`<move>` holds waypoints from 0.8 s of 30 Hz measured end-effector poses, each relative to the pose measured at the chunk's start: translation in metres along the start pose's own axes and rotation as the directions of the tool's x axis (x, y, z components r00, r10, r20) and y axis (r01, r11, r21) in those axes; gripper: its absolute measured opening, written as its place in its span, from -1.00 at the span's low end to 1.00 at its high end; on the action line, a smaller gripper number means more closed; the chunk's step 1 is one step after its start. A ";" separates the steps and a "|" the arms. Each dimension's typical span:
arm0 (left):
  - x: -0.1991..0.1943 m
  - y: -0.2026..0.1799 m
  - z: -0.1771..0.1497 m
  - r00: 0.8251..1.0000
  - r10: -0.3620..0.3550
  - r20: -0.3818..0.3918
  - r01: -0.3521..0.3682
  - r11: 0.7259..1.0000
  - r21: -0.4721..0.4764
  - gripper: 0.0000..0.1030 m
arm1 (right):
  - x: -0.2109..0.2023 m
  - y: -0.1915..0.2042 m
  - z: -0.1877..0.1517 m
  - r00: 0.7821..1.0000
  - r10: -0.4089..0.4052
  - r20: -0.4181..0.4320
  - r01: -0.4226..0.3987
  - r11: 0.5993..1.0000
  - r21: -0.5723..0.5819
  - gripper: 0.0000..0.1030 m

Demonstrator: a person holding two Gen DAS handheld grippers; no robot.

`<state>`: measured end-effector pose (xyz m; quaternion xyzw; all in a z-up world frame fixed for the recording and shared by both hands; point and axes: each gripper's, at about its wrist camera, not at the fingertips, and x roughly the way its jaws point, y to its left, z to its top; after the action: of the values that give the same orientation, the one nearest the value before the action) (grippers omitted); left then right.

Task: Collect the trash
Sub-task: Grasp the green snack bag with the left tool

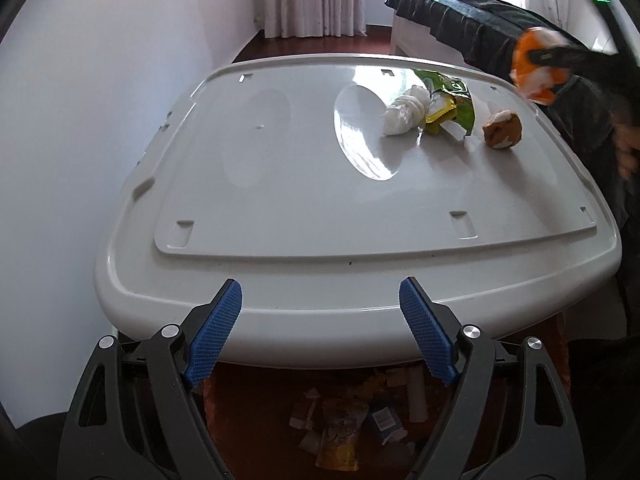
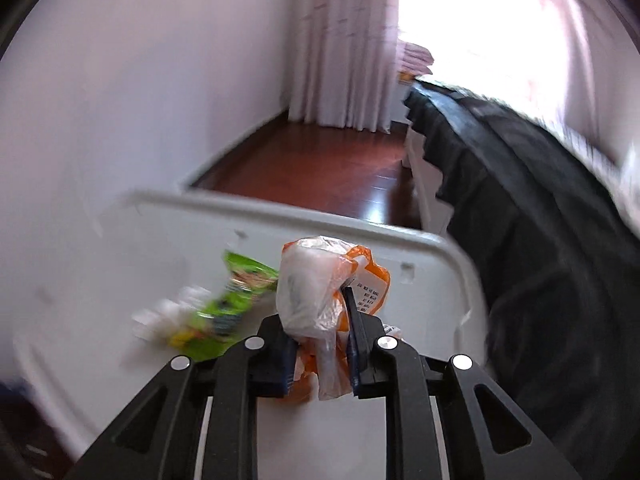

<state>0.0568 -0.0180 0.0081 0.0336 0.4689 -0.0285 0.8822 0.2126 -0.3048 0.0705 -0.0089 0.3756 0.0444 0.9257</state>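
Three items of trash lie on the white table (image 1: 280, 216): a crumpled white wad (image 1: 402, 114), a green wrapper (image 1: 452, 104) touching it, and a brown-and-white scrap (image 1: 502, 130) just beside the wrapper, toward the table's right edge. All three sit in the far right part of the top; the rest of the surface shows nothing loose.

A fourth item, an orange-and-white bag (image 2: 320, 300), is in the right gripper (image 2: 320, 344). Its jaws are pressed together on the crumpled plastic, which bulges above and hangs below the pads. The left view shows this bag clear of the table, off its far right corner. The right view is blurred, so the bag's exact position over the table cannot be fixed from it.

The left gripper (image 1: 320, 328) stands spread wide and pinches nothing. It hovers at the near table edge, well apart from the remaining trash.

Below the near edge, on the floor, a pile (image 1: 352, 428) of wrappers and paper is visible. Whether it lies in a bin or loose on the floor cannot be told.

Assessment: the task is partly done. One piece is lifted but not yet deposited; three remain on the table. A dark cloth (image 1: 480, 20) lies over furniture behind the table and appears no part of the work.
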 end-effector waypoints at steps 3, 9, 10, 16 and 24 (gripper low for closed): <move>-0.001 -0.003 0.001 1.000 -0.003 -0.007 0.003 1.000 0.010 0.54 | -0.036 -0.003 -0.024 0.998 0.059 0.019 -0.062 0.984 0.167 -0.61; -0.009 -0.026 0.041 0.991 -0.132 0.007 0.131 0.988 0.082 0.54 | -0.080 0.024 -0.080 0.996 0.090 0.029 -0.094 0.970 0.226 -0.60; -0.009 -0.032 0.052 0.988 -0.152 0.014 0.150 0.983 0.105 0.54 | -0.080 0.022 -0.084 0.996 0.090 0.029 -0.094 0.968 0.234 -0.60; 0.020 -0.082 0.138 0.971 -0.240 0.003 0.230 0.937 0.263 0.54 | -0.074 -0.014 -0.084 0.994 0.105 0.032 -0.110 0.920 0.377 -0.59; 0.106 -0.138 0.215 0.969 -0.199 -0.144 0.235 0.922 0.308 0.54 | -0.071 -0.036 -0.085 0.987 0.153 0.048 -0.158 0.874 0.460 -0.58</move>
<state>0.2822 -0.1754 0.0354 0.1267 0.5067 -0.2005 0.8289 0.1065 -0.3504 0.0585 0.2420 0.3701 0.0281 0.8965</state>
